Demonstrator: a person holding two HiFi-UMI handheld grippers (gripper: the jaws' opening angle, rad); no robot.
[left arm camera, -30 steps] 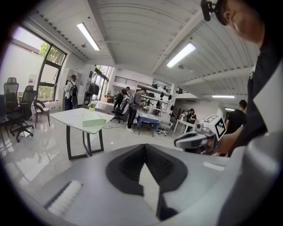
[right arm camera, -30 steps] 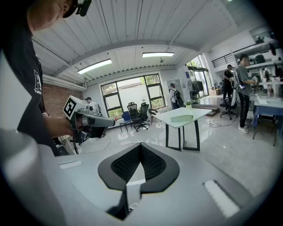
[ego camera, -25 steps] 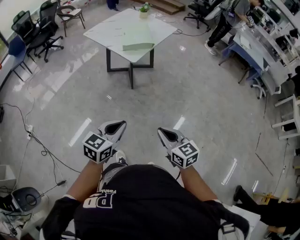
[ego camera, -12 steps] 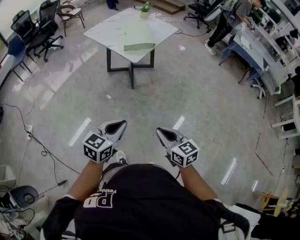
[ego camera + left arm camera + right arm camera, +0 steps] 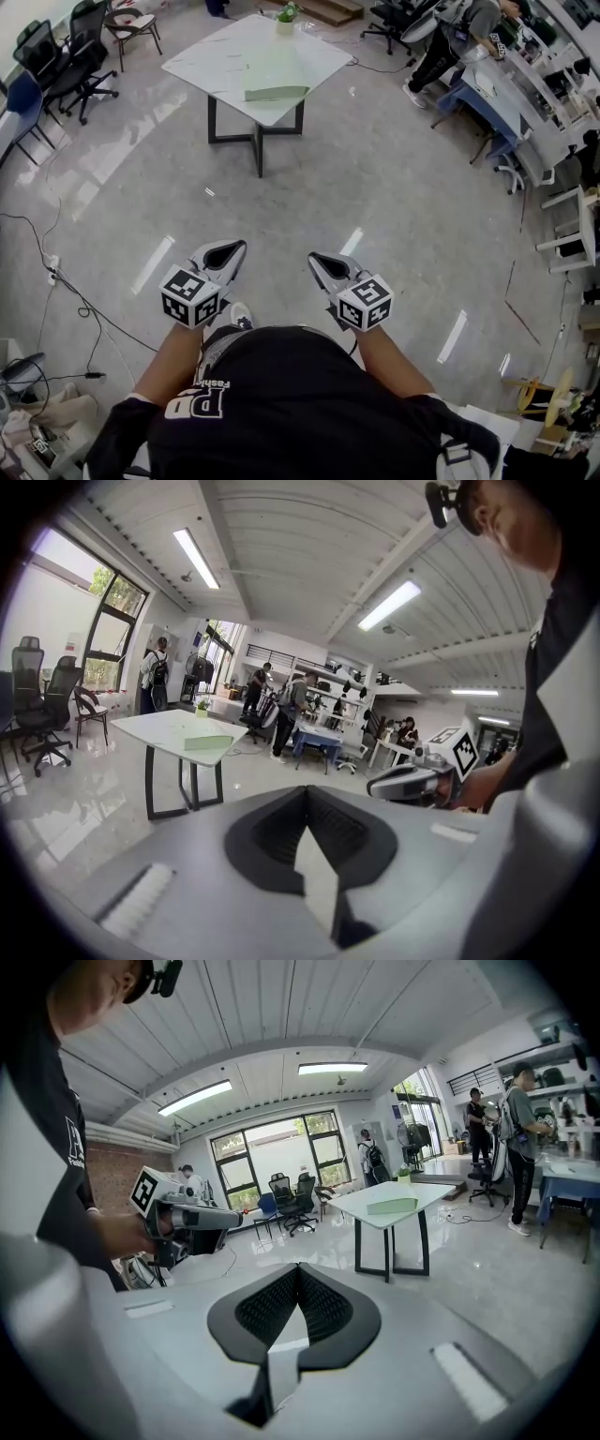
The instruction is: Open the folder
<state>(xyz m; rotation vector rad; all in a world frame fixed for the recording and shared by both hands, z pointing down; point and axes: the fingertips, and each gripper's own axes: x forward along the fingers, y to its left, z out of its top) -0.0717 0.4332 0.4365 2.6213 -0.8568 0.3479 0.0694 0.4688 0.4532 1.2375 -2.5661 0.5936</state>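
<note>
A pale green folder (image 5: pixel 275 92) lies shut near the front edge of a white table (image 5: pixel 211 56), far ahead of me across the floor. The left gripper view shows the folder (image 5: pixel 208 742) small and distant, and so does the right gripper view (image 5: pixel 392 1206). My left gripper (image 5: pixel 232 248) and right gripper (image 5: pixel 316 259) are held side by side close to my body, both pointing toward the table. Each is shut with its tips meeting and nothing between them. Neither gripper is anywhere near the folder.
A small potted plant (image 5: pixel 287 16) stands at the table's far corner. Office chairs (image 5: pixel 66 61) are at the upper left, and cables (image 5: pixel 70 295) trail over the floor at the left. A person (image 5: pixel 450 42) stands by desks at the upper right. Shiny grey floor lies between me and the table.
Both grippers keep the same shut pose in front of my body. The whole view has slid slightly, and the clutter at the lower corners has shifted in frame.
</note>
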